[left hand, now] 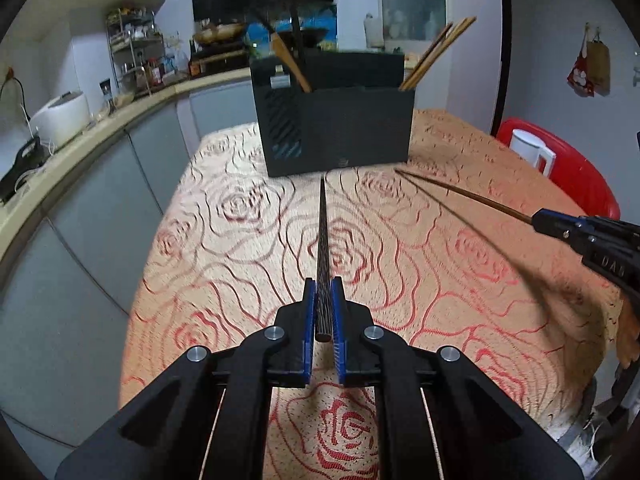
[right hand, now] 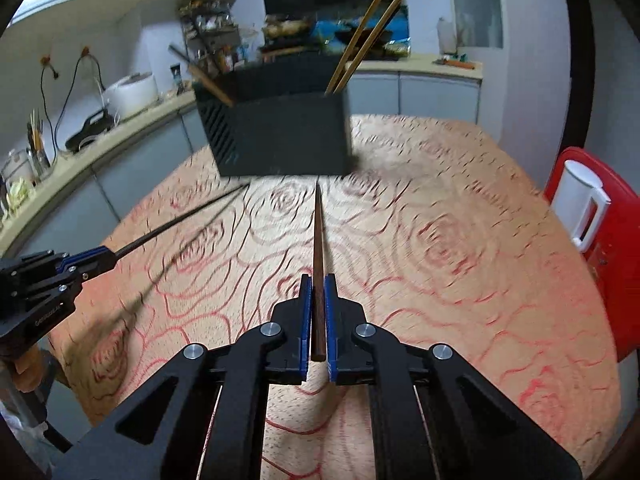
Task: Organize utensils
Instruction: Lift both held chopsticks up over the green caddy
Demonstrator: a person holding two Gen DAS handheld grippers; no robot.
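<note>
Table (left hand: 248, 248), rose-patterned cloth; black utensil holder (left hand: 340, 128) stands on it.

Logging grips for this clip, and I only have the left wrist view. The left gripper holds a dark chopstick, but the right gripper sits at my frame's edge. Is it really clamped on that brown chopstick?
Observer: Yes. The right gripper is shut on the brown wooden chopstick, which is pinched between its blue pads with the blunt end poking out behind them.
Operator: Where does its tip point?
Observer: At the base of the black rectangular utensil holder. It stops short of it, above the rose-patterned tablecloth.
Operator: Anything outside my frame?
Observer: A small container of upright sticks stands on the kitchen counter, far left.
</note>
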